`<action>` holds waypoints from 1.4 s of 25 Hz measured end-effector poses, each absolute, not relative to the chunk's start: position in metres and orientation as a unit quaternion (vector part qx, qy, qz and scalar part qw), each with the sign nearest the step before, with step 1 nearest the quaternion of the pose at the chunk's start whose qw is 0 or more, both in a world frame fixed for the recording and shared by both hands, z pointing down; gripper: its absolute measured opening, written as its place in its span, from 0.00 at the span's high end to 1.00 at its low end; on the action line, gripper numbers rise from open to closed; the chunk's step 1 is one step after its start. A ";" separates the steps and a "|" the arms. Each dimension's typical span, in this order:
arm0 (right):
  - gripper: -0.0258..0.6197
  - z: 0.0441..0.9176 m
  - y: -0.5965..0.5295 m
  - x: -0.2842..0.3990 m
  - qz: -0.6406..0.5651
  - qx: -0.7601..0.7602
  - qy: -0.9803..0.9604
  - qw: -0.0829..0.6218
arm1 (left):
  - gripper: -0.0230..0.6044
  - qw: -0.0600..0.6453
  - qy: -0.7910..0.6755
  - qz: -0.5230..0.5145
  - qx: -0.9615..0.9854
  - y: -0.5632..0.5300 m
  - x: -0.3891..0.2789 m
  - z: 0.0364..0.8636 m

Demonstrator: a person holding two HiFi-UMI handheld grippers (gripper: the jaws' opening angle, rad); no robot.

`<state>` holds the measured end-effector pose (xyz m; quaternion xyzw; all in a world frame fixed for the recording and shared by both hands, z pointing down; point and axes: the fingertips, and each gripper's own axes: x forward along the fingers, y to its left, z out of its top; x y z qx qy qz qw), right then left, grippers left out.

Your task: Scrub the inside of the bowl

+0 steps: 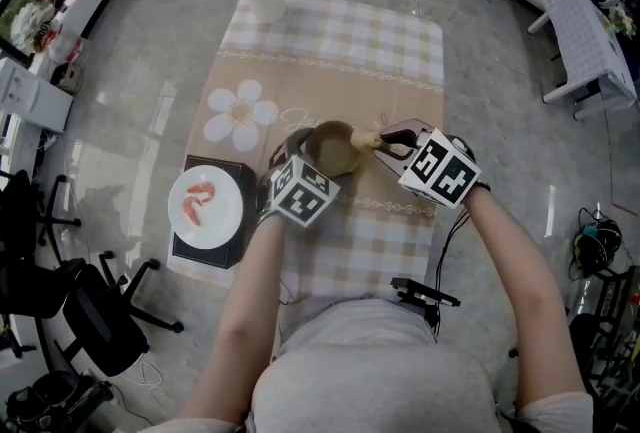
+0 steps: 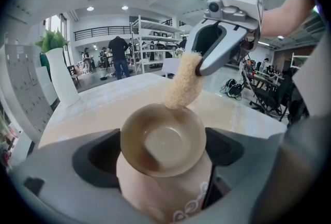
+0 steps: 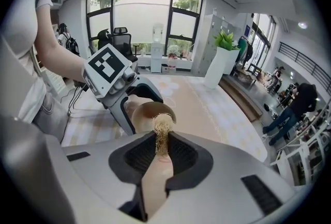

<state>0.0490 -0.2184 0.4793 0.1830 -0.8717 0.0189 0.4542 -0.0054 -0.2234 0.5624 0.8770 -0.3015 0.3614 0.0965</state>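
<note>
Scrub looks barely started, brush only at the rim.
Left claw (image 2: 161, 154) clamped on the brown glazed ceramic bowl (image 2: 163, 140), tilted over the checked-cloth table (image 1: 330, 31). Right claw (image 3: 161, 151) clamped on the beige-handled straw-fibre brush (image 3: 163, 127), bristles meeting the far rim — inside left to do, I'd judge. No readable brand or label.

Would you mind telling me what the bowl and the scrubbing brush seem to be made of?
The bowl is probably glazed ceramic: smooth tan inside with a soft sheen, pinkish outside with a white printed pattern. The brush head looks like coarse plant fibre, straw-coloured, matt and fuzzy. Its handle seems to be smooth pale wood, though plastic can't be ruled out.
</note>
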 end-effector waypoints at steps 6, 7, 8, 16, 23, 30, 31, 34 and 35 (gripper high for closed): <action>0.85 0.479 -0.205 0.044 0.008 0.147 -0.872 0.467 | 0.15 0.095 -0.299 0.362 0.878 -0.223 -0.006 0.563; 0.85 0.479 -0.203 0.043 0.004 0.138 -0.871 0.471 | 0.15 0.095 -0.299 0.362 0.878 -0.224 -0.006 0.563; 0.85 0.479 -0.200 0.042 0.001 0.126 -0.871 0.475 | 0.15 0.095 -0.299 0.361 0.878 -0.224 -0.006 0.563; 0.85 0.481 -0.181 0.024 -0.010 0.052 -0.870 0.490 | 0.15 0.090 -0.298 0.359 0.880 -0.223 -0.005 0.563; 0.85 0.475 -0.188 0.012 0.001 0.039 -0.879 0.475 | 0.15 0.090 -0.299 0.358 0.880 -0.223 -0.005 0.563; 0.85 0.486 -0.191 0.000 0.023 0.028 -0.886 0.463 | 0.15 0.089 -0.298 0.358 0.881 -0.223 -0.005 0.563; 0.85 0.488 -0.193 -0.003 0.029 0.030 -0.887 0.459 | 0.15 0.089 -0.297 0.358 0.881 -0.223 -0.005 0.563; 0.85 0.490 -0.198 -0.010 0.043 0.035 -0.893 0.447 | 0.15 0.089 -0.297 0.357 0.881 -0.224 -0.005 0.563; 0.85 0.491 -0.199 -0.012 0.043 0.036 -0.893 0.446 | 0.15 0.089 -0.296 0.357 0.881 -0.224 -0.005 0.563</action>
